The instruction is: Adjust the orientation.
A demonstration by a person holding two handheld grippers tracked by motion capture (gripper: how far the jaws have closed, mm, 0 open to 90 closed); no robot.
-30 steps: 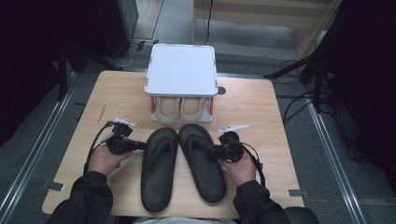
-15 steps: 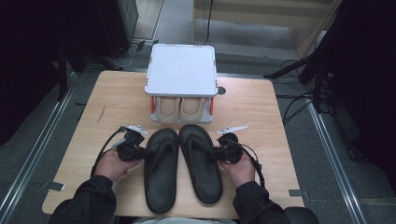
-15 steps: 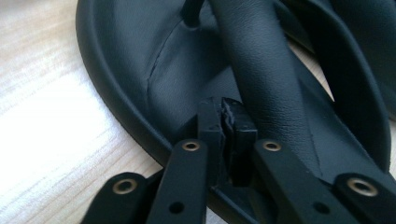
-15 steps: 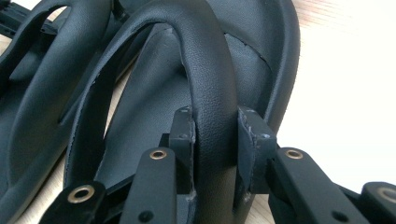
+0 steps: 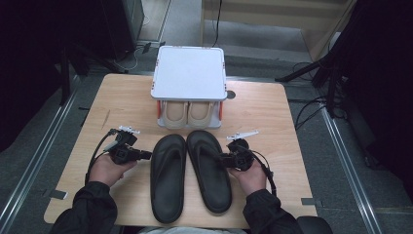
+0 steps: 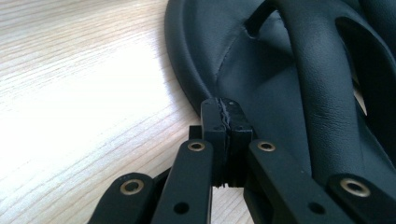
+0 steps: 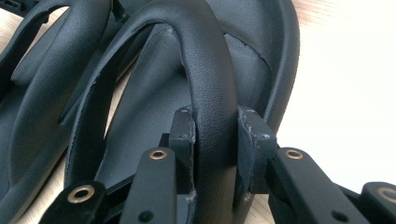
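Note:
Two black flip-flop sandals lie side by side, toes pointing away from me, on the wooden table (image 5: 122, 97). My left gripper (image 5: 146, 156) (image 6: 225, 109) is shut with nothing between its jaws, and its tips rest against the outer rim of the left sandal (image 5: 168, 180) (image 6: 261, 70). My right gripper (image 5: 221, 159) (image 7: 215, 121) is shut on the strap (image 7: 205, 56) of the right sandal (image 5: 209, 170), one jaw on each side of it. The left sandal (image 7: 42, 70) also lies beyond it in the right gripper view.
A small rack with a white top (image 5: 189, 73) stands at the table's far middle, with a pair of beige shoes (image 5: 187, 114) tucked under it just ahead of the sandals' toes. Bare wood lies left and right of the sandals.
My left hand moved right toward the left sandal, then drew back a little to the left. The right gripper has stayed on the right sandal's strap; the sandals have barely shifted.

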